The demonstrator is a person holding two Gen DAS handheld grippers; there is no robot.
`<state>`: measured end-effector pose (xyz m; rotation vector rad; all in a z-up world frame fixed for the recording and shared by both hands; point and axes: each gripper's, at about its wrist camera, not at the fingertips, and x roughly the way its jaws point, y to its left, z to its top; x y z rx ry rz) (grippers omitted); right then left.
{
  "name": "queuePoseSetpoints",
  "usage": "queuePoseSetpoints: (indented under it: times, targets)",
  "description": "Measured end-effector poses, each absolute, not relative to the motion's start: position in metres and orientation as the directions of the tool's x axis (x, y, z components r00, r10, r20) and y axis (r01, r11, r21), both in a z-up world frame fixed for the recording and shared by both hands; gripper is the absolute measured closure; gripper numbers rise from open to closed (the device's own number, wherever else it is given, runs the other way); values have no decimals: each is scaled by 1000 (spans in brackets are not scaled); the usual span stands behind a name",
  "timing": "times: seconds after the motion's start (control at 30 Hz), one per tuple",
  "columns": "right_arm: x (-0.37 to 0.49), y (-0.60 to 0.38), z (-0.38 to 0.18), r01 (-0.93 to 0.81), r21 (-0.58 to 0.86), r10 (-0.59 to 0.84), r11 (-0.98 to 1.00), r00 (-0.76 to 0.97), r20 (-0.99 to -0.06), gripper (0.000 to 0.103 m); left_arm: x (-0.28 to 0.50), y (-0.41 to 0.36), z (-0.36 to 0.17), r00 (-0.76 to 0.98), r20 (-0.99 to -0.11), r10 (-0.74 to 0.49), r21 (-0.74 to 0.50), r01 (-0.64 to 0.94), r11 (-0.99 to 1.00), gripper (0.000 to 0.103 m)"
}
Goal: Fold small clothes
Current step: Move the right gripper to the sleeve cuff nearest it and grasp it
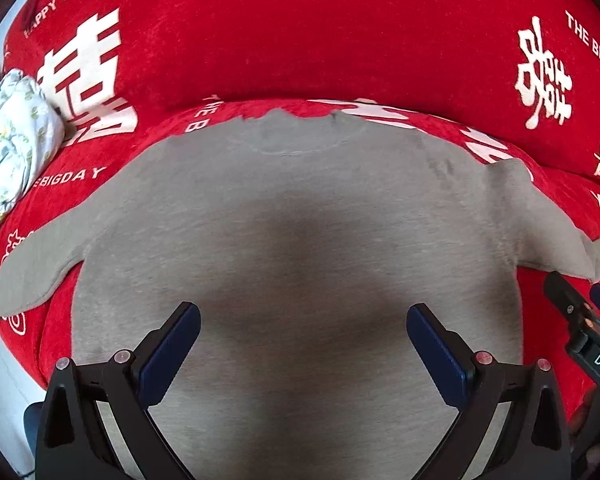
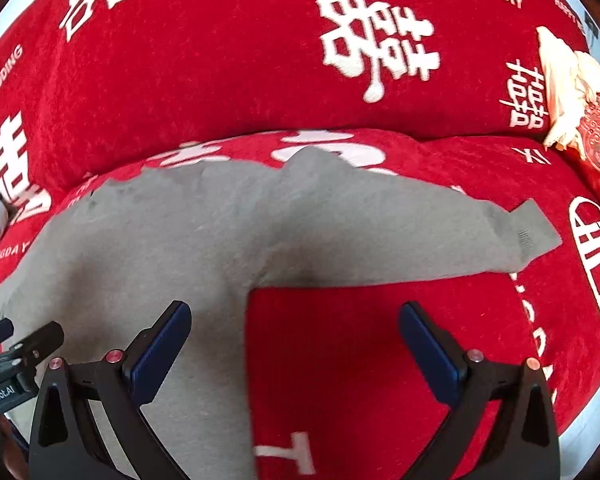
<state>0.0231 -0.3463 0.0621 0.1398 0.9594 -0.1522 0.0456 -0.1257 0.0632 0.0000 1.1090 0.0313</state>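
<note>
The left claw (image 1: 303, 326) sits low in the left wrist view, its blue pads (image 1: 170, 354) spread wide apart, holding nothing, over the middle of a small grey fuzzy sweater (image 1: 292, 220). The sweater lies flat with both sleeves out on a soft red sofa cover with white letters (image 1: 300, 28). The right claw (image 2: 295, 324) is spread wide too and holds nothing, above the sweater's side edge. Only the left view shows the flowery white cloth bundle (image 1: 16, 136) at the left edge. Only the right view shows a cream cloth (image 2: 564, 88) at the upper right.
</note>
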Motion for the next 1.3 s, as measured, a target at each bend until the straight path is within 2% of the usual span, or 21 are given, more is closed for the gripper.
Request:
queuePoseSetpoints:
  times: [0.77, 1.1, 1.23, 1.3]
  targets:
    - [25, -451, 48, 309, 24, -157, 951, 547, -822, 0, 73, -217, 61, 448, -894, -1, 27, 54, 998, 0]
    - [21, -524, 39, 435, 14, -249, 900, 541, -804, 0, 79, -256, 55, 448, -894, -17, 39, 115, 993, 0]
    - [12, -569, 33, 529, 86, -279, 844, 570, -773, 0, 84, -260, 49, 438, -899, -16, 35, 109, 993, 0]
    - [9, -589, 26, 572, 132, -266, 810, 559, -785, 0, 88, -262, 45, 430, -903, -14, 35, 106, 994, 0]
